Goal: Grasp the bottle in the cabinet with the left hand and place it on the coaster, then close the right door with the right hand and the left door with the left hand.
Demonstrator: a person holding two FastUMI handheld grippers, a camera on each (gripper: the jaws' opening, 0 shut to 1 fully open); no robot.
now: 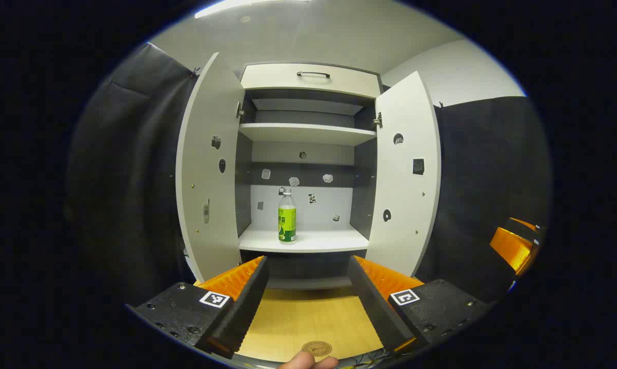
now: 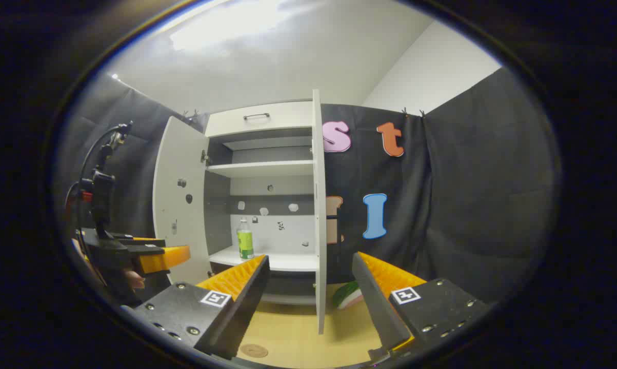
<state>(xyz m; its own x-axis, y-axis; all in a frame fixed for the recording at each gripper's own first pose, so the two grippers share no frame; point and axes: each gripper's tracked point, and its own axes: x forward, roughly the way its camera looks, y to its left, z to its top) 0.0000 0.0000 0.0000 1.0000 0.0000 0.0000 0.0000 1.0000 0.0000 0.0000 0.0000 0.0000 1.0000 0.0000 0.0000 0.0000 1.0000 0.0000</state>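
- A white cabinet [image 1: 308, 82] stands with both doors swung wide in the left gripper view; the left door [image 1: 208, 169] and the right door [image 1: 405, 174] flank its grey-backed shelves.
- The bottle [image 1: 287, 216], green-labelled and white-capped, stands upright on the lower shelf [image 1: 329, 241], left of centre, touched by nothing.
- The left gripper [image 1: 308, 302] hangs before the cabinet over the wooden table [image 1: 298, 318], its jaws spread and empty; the round coaster [image 1: 317, 348] lies on the table between them, at the near edge, beside a fingertip [image 1: 308, 363].
- In the right gripper view the right gripper [image 2: 311, 307] is likewise parted and holds nothing; the right door's edge [image 2: 317, 205] faces it, and a green-and-white object [image 2: 348, 296] lies on the table behind that door.
- The other gripper [image 2: 157, 256] shows at far left of that view, well short of the bottle [image 2: 245, 244].
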